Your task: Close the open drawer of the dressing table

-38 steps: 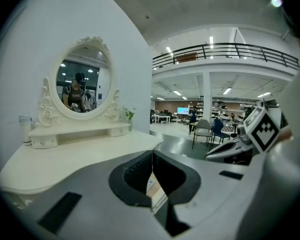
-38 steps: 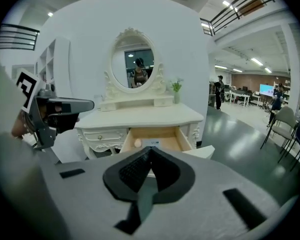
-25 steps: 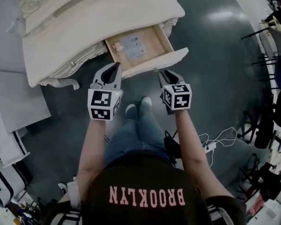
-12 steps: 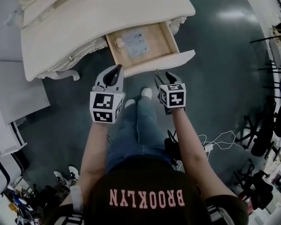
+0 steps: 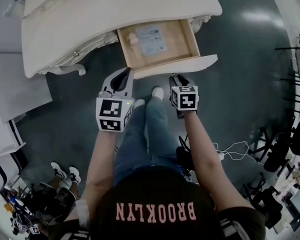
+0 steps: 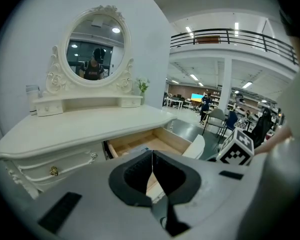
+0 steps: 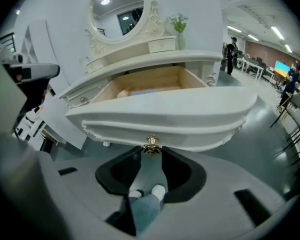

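Both grippers sit lower and closer to the pale-wood drawer [image 5: 190,64] with its cream curved front than a second ago; the drawer itself hasn't gone in. Right jaws have just been closing, with the small gold knob [image 7: 151,145] between them.

Head view: cream carved dressing table [image 5: 115,14], drawer pulled fully out towards the person. Nothing done yet; the whole push is left. Left gripper [image 5: 126,73] is just off the drawer's left corner, right gripper [image 5: 175,77] under the middle of the front. Inside lie a flat white packet [image 5: 152,39] and a small round pale item [image 5: 134,38]; both sit low and shouldn't foul the closing. White shoes [image 5: 157,91] stand right before the drawer. White cables [image 5: 230,149] on the dark floor are well apart.

Left gripper view: left gripper clenched, empty, aimed at the drawer's open side. Oval white-framed mirror [image 6: 95,44] behind; brass knob [image 6: 54,171] on the shut neighbour drawer.

Right gripper view: tips flank the gold knob on the drawer front and look pinched on it. Path into the table looks free.
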`<control>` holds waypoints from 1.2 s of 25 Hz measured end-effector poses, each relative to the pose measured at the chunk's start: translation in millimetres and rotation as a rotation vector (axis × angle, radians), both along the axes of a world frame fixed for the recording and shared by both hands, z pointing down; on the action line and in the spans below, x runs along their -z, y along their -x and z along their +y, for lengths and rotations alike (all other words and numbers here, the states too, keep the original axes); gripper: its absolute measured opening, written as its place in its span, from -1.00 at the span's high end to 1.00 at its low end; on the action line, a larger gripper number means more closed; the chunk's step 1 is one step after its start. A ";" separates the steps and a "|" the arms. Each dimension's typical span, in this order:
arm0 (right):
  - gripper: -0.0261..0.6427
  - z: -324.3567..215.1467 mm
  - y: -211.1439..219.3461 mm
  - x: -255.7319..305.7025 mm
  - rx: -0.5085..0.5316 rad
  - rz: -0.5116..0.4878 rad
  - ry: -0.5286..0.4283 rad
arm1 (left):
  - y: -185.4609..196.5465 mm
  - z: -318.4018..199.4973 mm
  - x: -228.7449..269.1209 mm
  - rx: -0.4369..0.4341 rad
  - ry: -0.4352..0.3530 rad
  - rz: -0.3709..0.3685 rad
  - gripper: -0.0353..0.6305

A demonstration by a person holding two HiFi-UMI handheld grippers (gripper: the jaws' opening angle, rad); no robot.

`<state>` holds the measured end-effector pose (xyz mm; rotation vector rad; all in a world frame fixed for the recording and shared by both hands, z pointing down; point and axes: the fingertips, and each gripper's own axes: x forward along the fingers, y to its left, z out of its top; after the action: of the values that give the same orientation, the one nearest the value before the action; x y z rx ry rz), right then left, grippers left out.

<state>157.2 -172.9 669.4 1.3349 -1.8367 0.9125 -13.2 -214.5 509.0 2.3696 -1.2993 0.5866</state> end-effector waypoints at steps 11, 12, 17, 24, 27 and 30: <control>0.57 -12.3 3.5 -2.5 0.034 -0.001 0.018 | 10.4 -15.5 -0.8 0.056 0.004 -0.002 0.88; 0.57 -13.3 3.4 -2.6 0.037 -0.002 0.016 | 11.4 -16.8 -0.7 0.061 0.004 -0.005 0.88; 0.57 -18.8 4.0 -2.7 0.047 -0.002 0.004 | 15.6 -22.0 2.1 0.076 0.000 -0.017 0.88; 0.57 -31.8 7.0 -2.2 0.080 0.021 0.024 | 18.1 -34.6 11.8 0.092 -0.011 -0.013 0.88; 0.57 -37.3 9.0 -2.7 0.090 0.023 0.038 | 19.4 -42.0 16.9 0.097 -0.020 -0.011 0.88; 0.57 -42.2 10.4 -2.3 0.102 0.021 0.051 | 20.7 -48.1 21.5 0.105 -0.026 -0.009 0.88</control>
<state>146.8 -215.2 671.7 1.2036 -1.8354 0.8822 -33.9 -262.6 487.5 2.3051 -1.4335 0.5525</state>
